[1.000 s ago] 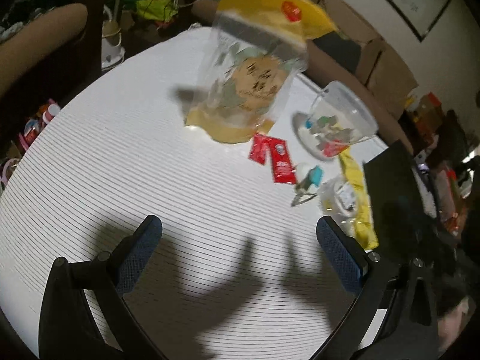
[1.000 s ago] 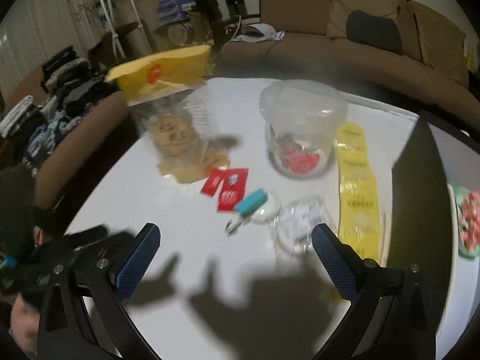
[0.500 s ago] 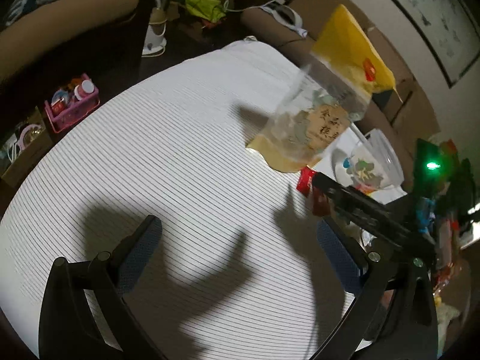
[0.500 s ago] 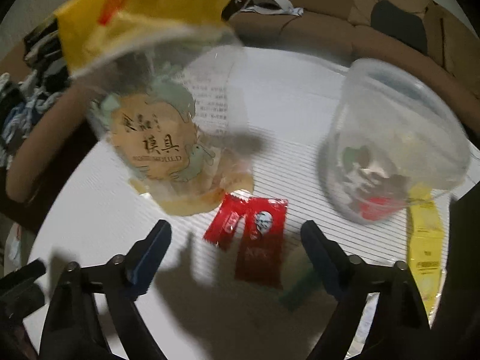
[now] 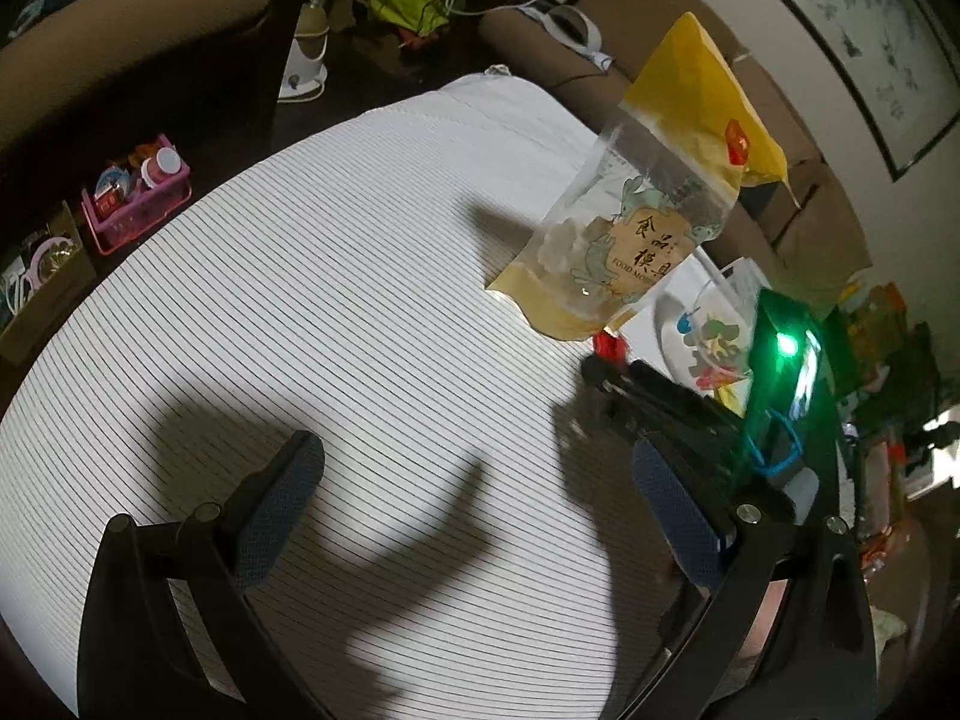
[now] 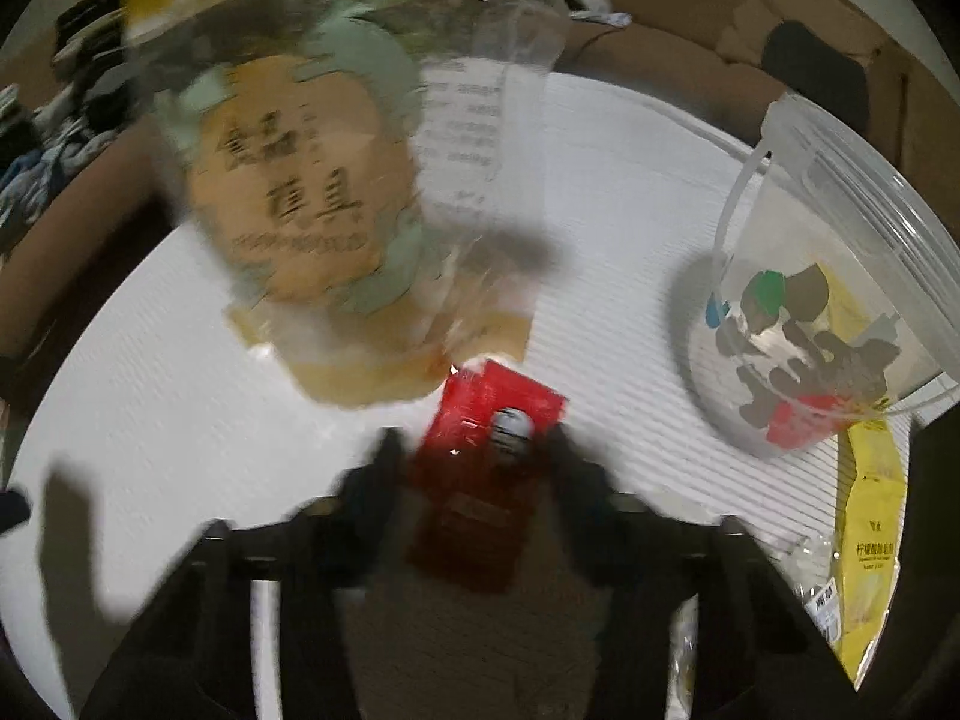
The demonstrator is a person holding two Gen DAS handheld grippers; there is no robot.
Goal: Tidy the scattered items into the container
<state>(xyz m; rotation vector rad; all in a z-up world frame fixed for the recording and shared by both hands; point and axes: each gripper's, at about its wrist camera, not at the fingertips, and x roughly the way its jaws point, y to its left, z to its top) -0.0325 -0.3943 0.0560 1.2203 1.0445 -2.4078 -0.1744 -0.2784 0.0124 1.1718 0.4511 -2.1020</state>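
Right gripper (image 6: 474, 474) is down at the table (image 5: 300, 312), jaws closing around the red sauce packets (image 6: 486, 456). The packets lie flat between the two fingers; the frame is blurred, so whether the pads already press on them is hard to tell. Looks like not quite clamped yet. It comes in steeply from above, which suits a thin flat item: the fingers have to straddle it and pinch the edges.

Left gripper (image 5: 474, 510) hangs over a bare stretch of table with jaws wide apart and nothing between them. Probably parked there to stay out of the right one's way; the right gripper's body shows dark at the right of the left view.

The clear tub (image 6: 840, 312) stands upright to the right of the packets, well within reach, open top, with some coloured bits already at the bottom. That is the likely drop point, so the packets only need a short lift and carry to the right.

A tall clear pouch with a yellow top (image 5: 648, 222) stands just behind the packets, its base about touching them. Risk: dragging the packets could nudge it over.

A long yellow packet (image 6: 870, 540) lies by the tub, a clear wrapper next to it, both still on the table. Task is early to midway, I'd judge.
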